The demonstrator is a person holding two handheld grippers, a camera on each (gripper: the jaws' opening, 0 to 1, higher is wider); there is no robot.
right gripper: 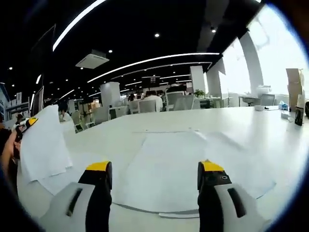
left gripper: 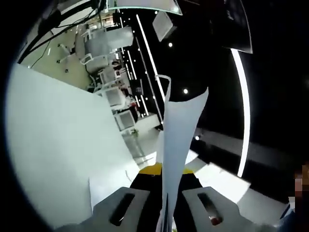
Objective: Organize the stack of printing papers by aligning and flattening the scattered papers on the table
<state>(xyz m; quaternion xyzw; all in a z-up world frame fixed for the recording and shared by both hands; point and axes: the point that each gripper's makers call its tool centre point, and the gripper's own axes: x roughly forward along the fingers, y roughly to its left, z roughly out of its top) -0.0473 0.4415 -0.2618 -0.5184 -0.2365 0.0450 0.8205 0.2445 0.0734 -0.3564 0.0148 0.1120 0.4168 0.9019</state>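
Open-plan office, long white table point(right gripper: 241, 121). Your left gripper point(left gripper: 166, 205) pinches a limp white paper sheet point(left gripper: 178, 140) at 12 o'clock; your right gripper point(right gripper: 154, 186), jaws wide and empty, faces thin scattered white printing papers point(right gripper: 169, 164). Grip edges gently.

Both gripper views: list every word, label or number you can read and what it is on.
None can be read.
Sheets on the table: blank.
Sheet in the left gripper: blank.
Cardboard boxes at the right: any markings too blurred to read.
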